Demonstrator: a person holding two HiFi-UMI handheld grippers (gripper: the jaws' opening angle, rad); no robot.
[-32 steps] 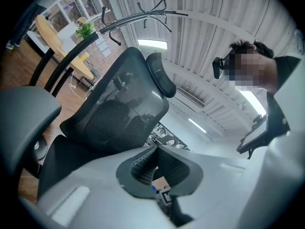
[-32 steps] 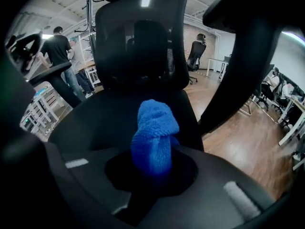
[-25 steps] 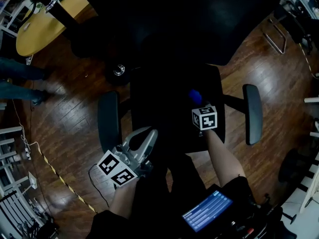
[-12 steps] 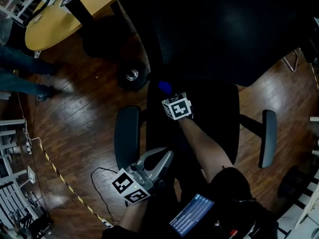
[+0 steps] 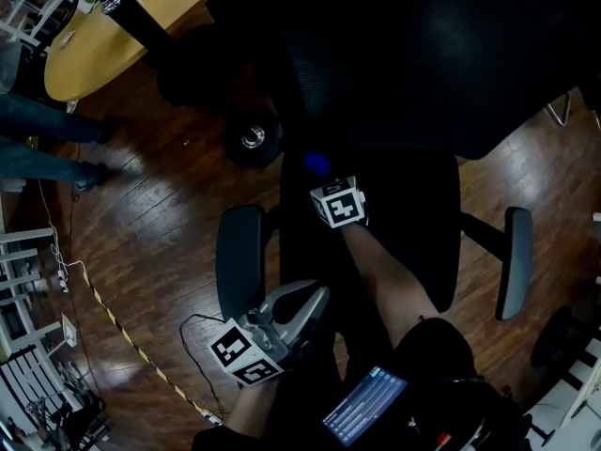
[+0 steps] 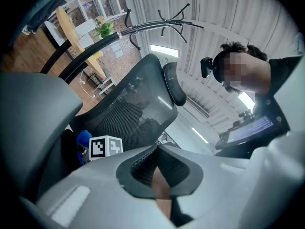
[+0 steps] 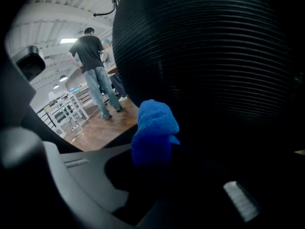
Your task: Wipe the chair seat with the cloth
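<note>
My right gripper (image 7: 159, 173) has its jaws clamped on a blue fluffy fabric cloth (image 7: 153, 135), which stands up bunched between them. Behind and to the right of the cloth, a black ribbed chair surface (image 7: 205, 56) fills the view. Left of the cloth lies a brown wooden plank floor (image 7: 97, 130). Up and to the left of the cloth, a person in a dark shirt and blue jeans (image 7: 93, 70) stands with their back turned.

Cloth (image 7: 153, 132) seen in bright blue, chair seat (image 5: 424, 216) in black, backrest (image 7: 214, 56) in black ribbed mesh, armrest (image 5: 240, 261) in grey, marker cube (image 5: 338, 203) patterned black-and-white, floor (image 5: 150, 242) in brown wood grain, tape (image 5: 141, 353) striped yellow and black
</note>
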